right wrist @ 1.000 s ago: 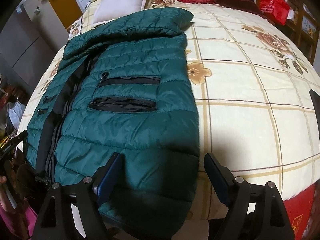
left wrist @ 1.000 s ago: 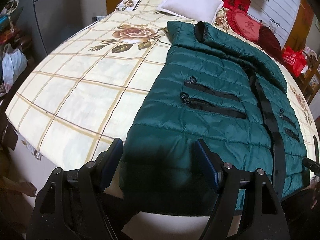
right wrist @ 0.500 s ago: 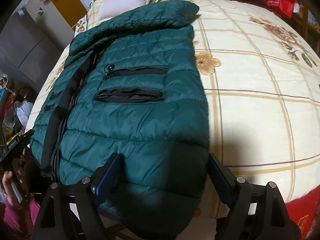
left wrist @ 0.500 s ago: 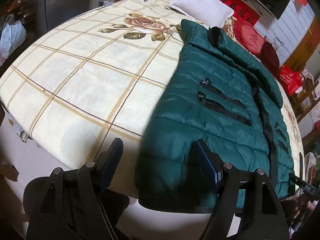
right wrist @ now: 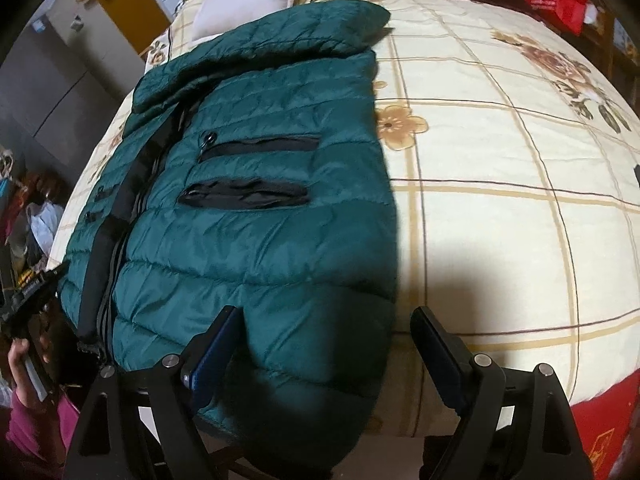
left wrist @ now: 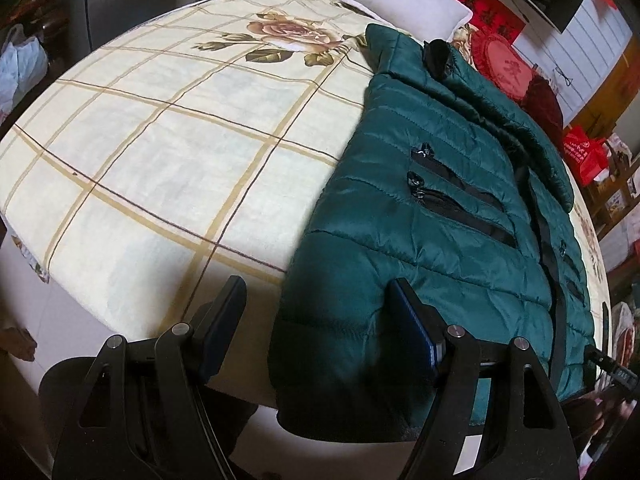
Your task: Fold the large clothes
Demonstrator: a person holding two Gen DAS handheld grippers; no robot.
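Note:
A dark green quilted puffer jacket (left wrist: 440,216) lies flat, front up, on a bed with a cream checked floral cover (left wrist: 160,152); its hem hangs over the near edge. It also shows in the right wrist view (right wrist: 256,216). My left gripper (left wrist: 320,316) is open, its jaws straddling the jacket's left hem corner. My right gripper (right wrist: 324,344) is open, its jaws straddling the right hem corner. Neither grips the fabric.
A white pillow (left wrist: 404,4) and red cushions (left wrist: 500,64) lie at the bed's head. A red bag (left wrist: 584,152) stands by the far side. The bed cover (right wrist: 500,200) is bare right of the jacket. A hand holding the other gripper (right wrist: 24,320) shows at left.
Both grippers have moved closer to the jacket's hem and outward toward its corners. The jacket has not moved. Both stay open.

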